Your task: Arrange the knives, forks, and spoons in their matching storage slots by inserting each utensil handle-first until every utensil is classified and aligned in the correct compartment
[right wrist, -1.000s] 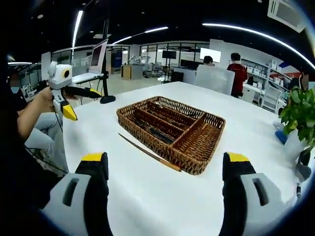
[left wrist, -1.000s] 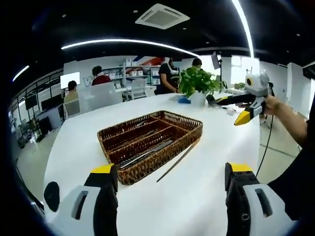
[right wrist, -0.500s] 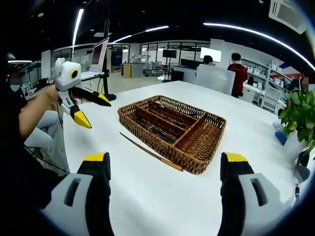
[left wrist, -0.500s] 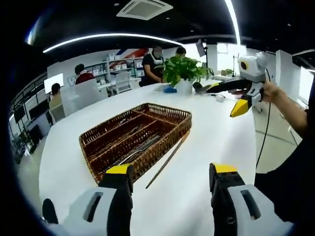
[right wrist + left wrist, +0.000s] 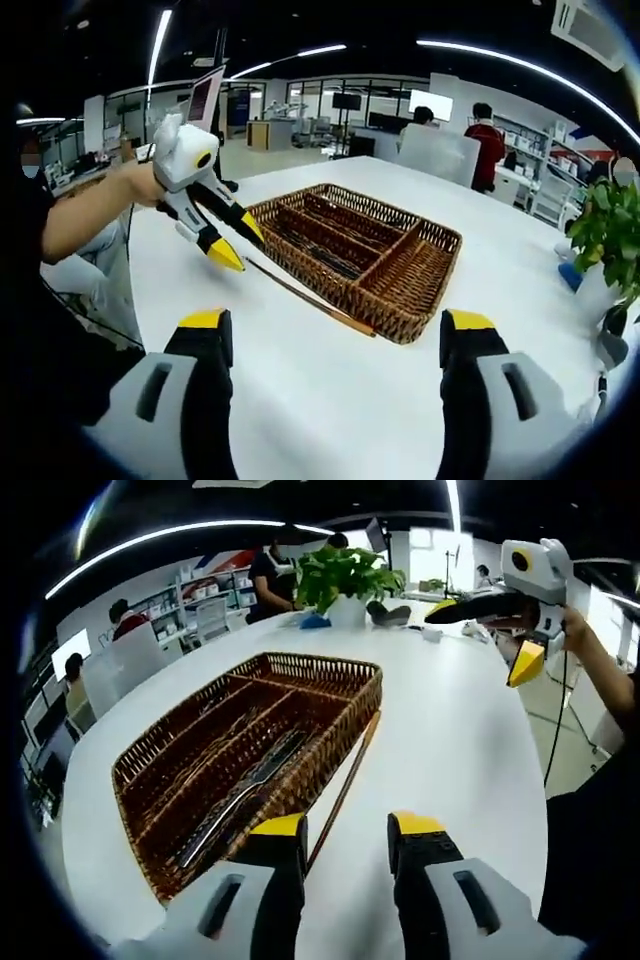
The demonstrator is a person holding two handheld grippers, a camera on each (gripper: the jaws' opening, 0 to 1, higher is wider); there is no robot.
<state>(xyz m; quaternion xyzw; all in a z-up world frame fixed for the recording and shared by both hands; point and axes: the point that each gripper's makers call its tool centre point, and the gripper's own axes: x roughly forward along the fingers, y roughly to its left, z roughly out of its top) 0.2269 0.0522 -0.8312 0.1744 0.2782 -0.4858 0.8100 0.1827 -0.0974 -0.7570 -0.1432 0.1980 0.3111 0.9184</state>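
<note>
A brown wicker cutlery basket (image 5: 372,692) (image 5: 443,243) with long compartments stands on the white table. Dark metal utensils (image 5: 250,790) lie in one long slot. A thin brown stick (image 5: 345,785) (image 5: 310,300) lies on the table along the basket's side. My left gripper (image 5: 348,825) (image 5: 238,242) hangs low over the stick's near end, open, its yellow-tipped jaws one on each side of the stick and fairly close together. My right gripper (image 5: 335,330) (image 5: 485,638) is held off to the side above the table, jaws wide open and holding nothing.
A potted green plant (image 5: 340,570) (image 5: 610,230) stands at the table's far end. The person's arm (image 5: 90,215) reaches in from the table edge. Several people sit and stand at desks in the background. Bare white table (image 5: 330,410) lies between the right gripper and the basket.
My left gripper has dropped and moved in toward the basket and the stick's near end, and its jaws have narrowed. The right gripper has held nearly still.
</note>
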